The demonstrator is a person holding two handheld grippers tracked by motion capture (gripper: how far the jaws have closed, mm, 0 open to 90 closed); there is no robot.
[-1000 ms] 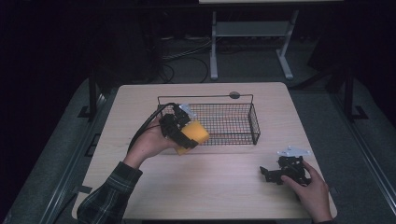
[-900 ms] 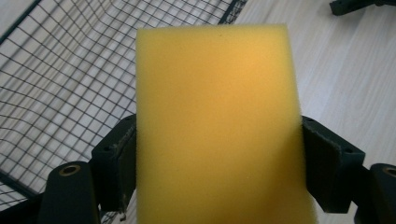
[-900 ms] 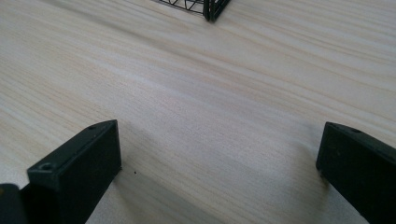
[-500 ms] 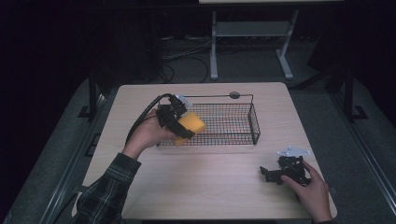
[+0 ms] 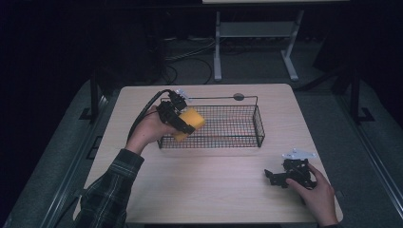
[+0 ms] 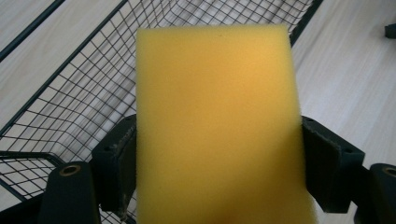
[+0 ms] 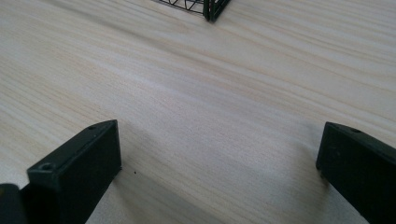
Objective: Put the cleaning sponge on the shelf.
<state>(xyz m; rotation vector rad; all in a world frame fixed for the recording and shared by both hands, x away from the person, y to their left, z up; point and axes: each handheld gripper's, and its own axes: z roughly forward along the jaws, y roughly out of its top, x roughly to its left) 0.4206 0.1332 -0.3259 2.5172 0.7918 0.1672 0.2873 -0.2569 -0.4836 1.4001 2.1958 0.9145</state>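
Note:
A yellow sponge (image 5: 188, 123) is clamped between the two black pads of my left gripper (image 5: 183, 124), which is shut on it. In the left gripper view the sponge (image 6: 217, 121) stands upright between the jaws, above the left end of the black wire basket (image 6: 70, 107). From above, the gripper holds the sponge over the basket's (image 5: 237, 142) left end, tilted down to the right. My right gripper (image 5: 275, 176) rests low at the table's front right, jaws wide open. The right gripper view has bare wood between its fingertips (image 7: 81, 163).
The wooden table (image 5: 214, 190) has free room in front of the basket and to its right. A small dark round object (image 5: 238, 96) lies at the table's far edge behind the basket. A basket corner (image 7: 212, 9) shows ahead of the right gripper. Cables and a metal stand sit on the floor beyond.
My left hand has carried the sponge up and toward the far side, from the basket's front left wall to over its left end. The right hand has stayed put.

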